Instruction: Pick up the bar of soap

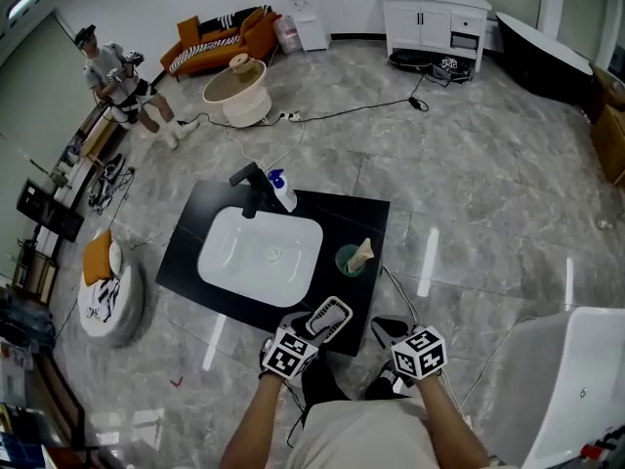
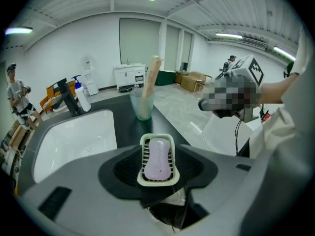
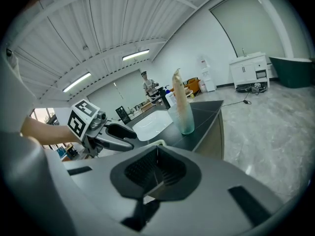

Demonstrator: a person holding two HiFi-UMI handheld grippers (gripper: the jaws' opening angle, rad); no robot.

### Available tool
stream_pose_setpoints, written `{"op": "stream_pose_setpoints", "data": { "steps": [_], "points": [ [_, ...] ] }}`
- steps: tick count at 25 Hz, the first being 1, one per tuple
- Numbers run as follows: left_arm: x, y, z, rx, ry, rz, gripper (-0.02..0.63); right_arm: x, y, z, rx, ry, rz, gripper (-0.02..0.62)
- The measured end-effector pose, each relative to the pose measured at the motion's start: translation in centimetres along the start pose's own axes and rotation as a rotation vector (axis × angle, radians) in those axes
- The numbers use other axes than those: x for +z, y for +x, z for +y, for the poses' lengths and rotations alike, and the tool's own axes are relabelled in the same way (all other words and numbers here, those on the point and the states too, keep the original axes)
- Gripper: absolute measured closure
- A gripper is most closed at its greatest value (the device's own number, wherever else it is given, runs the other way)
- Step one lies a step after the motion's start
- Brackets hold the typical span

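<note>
A pale pink bar of soap [image 2: 158, 157] lies in a cream slotted soap dish [image 2: 156, 182] at the front edge of the black counter [image 1: 344, 215]. My left gripper [image 2: 158, 149] stands open with the dish and soap between its dark pads. In the head view the dish [image 1: 330, 318] shows just ahead of the left gripper [image 1: 311, 336]. My right gripper [image 3: 157, 156] hangs off the counter's front right corner, shut, its pads meeting with nothing between them. It also shows in the head view [image 1: 418, 354].
A white basin [image 1: 259, 252] is set in the counter, with a black faucet [image 1: 250, 190] and a blue-capped bottle [image 1: 282, 190] behind it. A green cup [image 1: 354, 260] holding a pale stick stands right of the basin. A white tub [image 1: 576, 379] is at the right, a person [image 1: 117, 81] far left.
</note>
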State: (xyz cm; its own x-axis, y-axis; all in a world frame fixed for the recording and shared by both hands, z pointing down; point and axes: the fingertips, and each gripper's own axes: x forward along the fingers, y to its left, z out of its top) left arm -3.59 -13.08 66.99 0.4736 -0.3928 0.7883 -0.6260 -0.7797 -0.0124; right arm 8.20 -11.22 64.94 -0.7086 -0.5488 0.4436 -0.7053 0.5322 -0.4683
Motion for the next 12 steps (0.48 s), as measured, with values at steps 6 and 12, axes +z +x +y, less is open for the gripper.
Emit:
{"op": "stream_pose_setpoints", "data": {
  "steps": [6, 12],
  "points": [
    [-1.1, 1.2, 0.3, -0.009, 0.011, 0.11, 0.394, 0.0, 0.4, 0.2, 0.018, -0.019, 0.014, 0.589],
    [-1.5, 2.8, 0.2, -0.035, 0.052, 0.145, 0.394, -0.4, 0.7, 0.3, 0.028, -0.029, 0.028, 0.589]
  ]
}}
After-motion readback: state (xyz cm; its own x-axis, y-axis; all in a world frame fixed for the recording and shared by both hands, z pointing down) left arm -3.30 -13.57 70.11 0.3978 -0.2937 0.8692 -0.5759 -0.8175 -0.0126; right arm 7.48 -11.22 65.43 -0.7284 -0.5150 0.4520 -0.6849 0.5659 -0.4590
